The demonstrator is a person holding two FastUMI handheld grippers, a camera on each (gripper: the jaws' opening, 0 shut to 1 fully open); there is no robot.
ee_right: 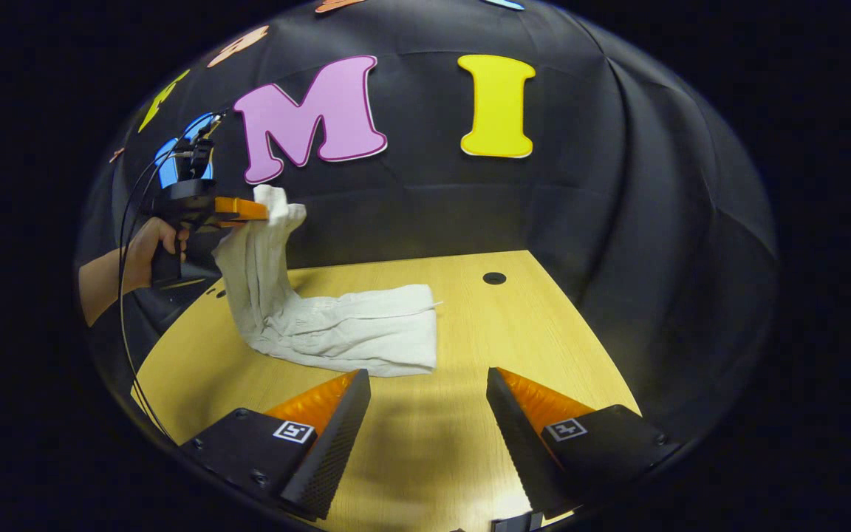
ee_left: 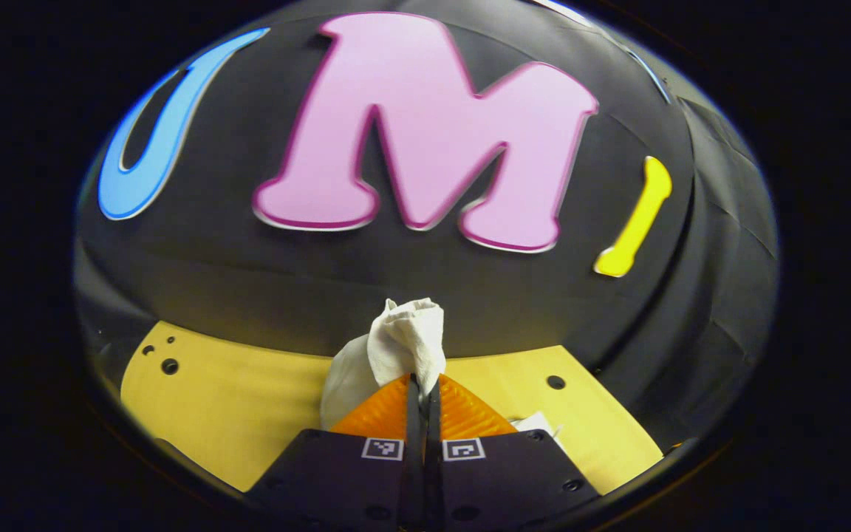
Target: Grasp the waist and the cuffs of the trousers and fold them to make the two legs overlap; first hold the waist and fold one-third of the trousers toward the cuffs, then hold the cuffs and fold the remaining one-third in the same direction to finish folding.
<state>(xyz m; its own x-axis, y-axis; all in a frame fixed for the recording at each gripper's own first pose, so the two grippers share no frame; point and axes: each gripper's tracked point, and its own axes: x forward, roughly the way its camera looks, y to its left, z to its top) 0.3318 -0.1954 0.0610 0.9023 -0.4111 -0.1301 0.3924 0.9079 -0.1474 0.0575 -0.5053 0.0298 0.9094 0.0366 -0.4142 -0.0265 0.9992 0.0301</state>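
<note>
Trousers (ee_right: 337, 332) hung from the left hand-held gripper (ee_left: 422, 388), clamped on one end above the table (ee_right: 470, 458) for folding, while the right hand-held gripper (ee_right: 429, 414) waited wide open, empty.

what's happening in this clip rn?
A person is folding white trousers on a wooden table with two handheld grippers. The left gripper has its jaws shut on one end of the trousers and holds it raised above the table, while the rest lies in a partly folded stack on the tabletop. The right gripper hangs over the table near the stack, jaws open and holding nothing. The fold isn't finished yet.
</note>
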